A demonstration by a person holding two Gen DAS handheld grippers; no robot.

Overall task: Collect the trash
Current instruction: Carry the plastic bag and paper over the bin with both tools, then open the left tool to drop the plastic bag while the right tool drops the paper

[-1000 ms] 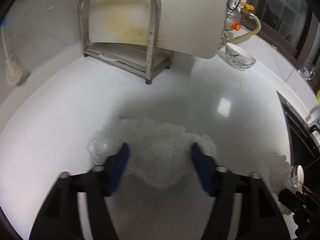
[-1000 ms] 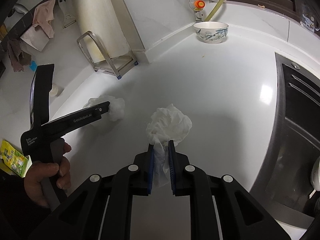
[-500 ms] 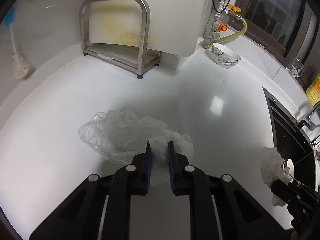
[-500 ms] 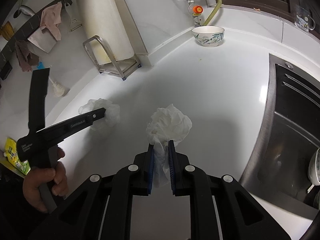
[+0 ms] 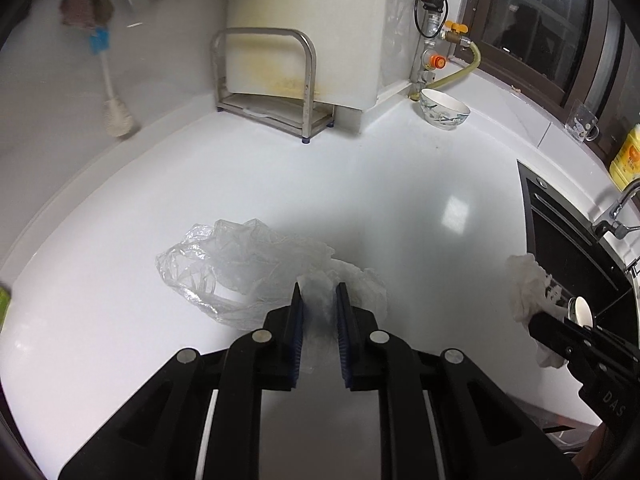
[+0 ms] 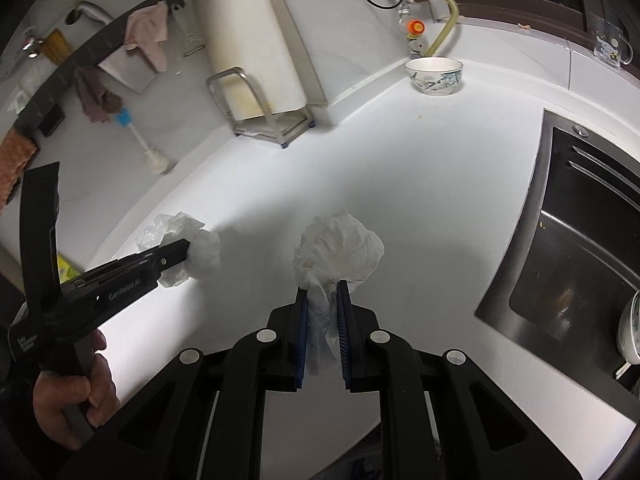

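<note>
A crumpled clear plastic bag point(image 5: 240, 260) trails over the white counter point(image 5: 400, 200), one end pinched between the blue pads of my left gripper point(image 5: 319, 292), which is shut on it. In the right wrist view that bag point(image 6: 200, 256) bunches at the tip of the left gripper point(image 6: 186, 246), which a hand holds. My right gripper point(image 6: 323, 290) is shut on a crumpled white tissue point(image 6: 340, 248) held above the counter. The same tissue point(image 5: 528, 280) shows at the right edge of the left wrist view.
A patterned bowl point(image 5: 444, 110) stands at the back wall under a gas valve. A steel rack point(image 5: 272, 80) holds a white cutting board in the corner. A dark sink point(image 6: 580, 240) lies to the right. A brush point(image 5: 116, 116) hangs on the left wall.
The left jaws went from wide around the plastic bag to shut on it, then drew back and up with it. The right gripper rose and drew back with the tissue.
</note>
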